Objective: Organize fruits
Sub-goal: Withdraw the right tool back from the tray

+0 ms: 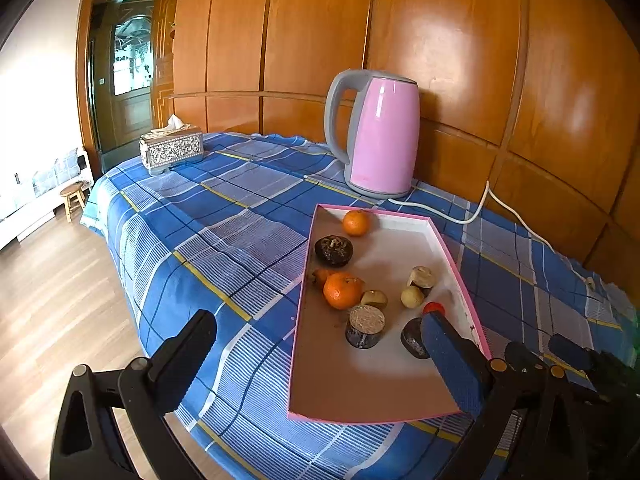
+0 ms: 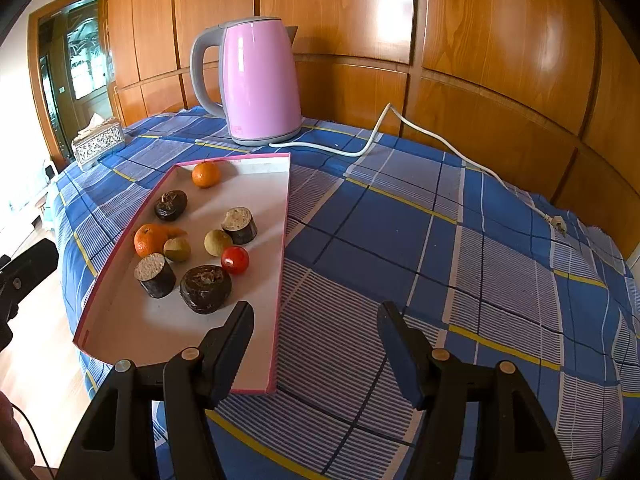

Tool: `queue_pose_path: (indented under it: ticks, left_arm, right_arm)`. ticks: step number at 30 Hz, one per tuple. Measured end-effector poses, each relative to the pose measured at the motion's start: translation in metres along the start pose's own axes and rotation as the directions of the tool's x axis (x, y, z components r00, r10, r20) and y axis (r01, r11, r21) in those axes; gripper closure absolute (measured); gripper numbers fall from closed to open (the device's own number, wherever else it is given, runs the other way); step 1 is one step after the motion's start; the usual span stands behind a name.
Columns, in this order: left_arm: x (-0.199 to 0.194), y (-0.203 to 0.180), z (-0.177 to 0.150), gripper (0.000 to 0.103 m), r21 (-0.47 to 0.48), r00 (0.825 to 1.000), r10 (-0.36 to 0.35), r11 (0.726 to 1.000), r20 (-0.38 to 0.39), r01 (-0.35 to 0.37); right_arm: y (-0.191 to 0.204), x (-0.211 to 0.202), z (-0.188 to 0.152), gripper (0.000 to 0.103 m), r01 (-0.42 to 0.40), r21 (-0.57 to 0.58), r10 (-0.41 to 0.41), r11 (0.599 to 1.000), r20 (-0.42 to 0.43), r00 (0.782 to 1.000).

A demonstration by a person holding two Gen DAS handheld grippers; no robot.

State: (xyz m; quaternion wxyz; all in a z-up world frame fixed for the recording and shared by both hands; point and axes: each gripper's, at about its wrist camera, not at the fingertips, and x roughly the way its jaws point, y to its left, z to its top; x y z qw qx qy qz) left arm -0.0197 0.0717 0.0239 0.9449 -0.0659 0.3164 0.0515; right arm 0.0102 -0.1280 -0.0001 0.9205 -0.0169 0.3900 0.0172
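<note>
Both grippers stand wide and empty, the left gripper [image 1: 320, 356] and right gripper [image 2: 316, 344] near the shallow pink-rimmed cardboard tray [image 2: 284, 240]. Inside, the small red tomato-like fruit [image 2: 235, 259] looks light, smooth and soft; best gripped gently across its middle.

My fingers [image 2: 240, 344] look like matt black plastic with ribbed blue pads. Tray [image 2: 280, 240] is matt cardboard with a pink edge. Tablecloth [image 2: 400, 240] is woven checked cloth. Kettle [image 2: 260, 80] is glossy pink, handle matt grey plastic. Wall panels [image 2: 480, 40] are shiny varnished wood. Oranges [image 2: 206, 174] have dimpled skin.
</note>
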Motion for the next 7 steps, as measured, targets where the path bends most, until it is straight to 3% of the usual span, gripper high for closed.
queue_pose_path:
  ticks: [7]
  left_arm:
    - [0.0033, 0.0002, -0.0021, 0.000, 0.008, 1.000, 0.001, 1.000, -0.012, -0.001]
  right_arm:
    - [-0.0005, 0.0014, -0.0017, 0.038, 0.000, 0.003, 0.000, 1.000, -0.004, 1.000]
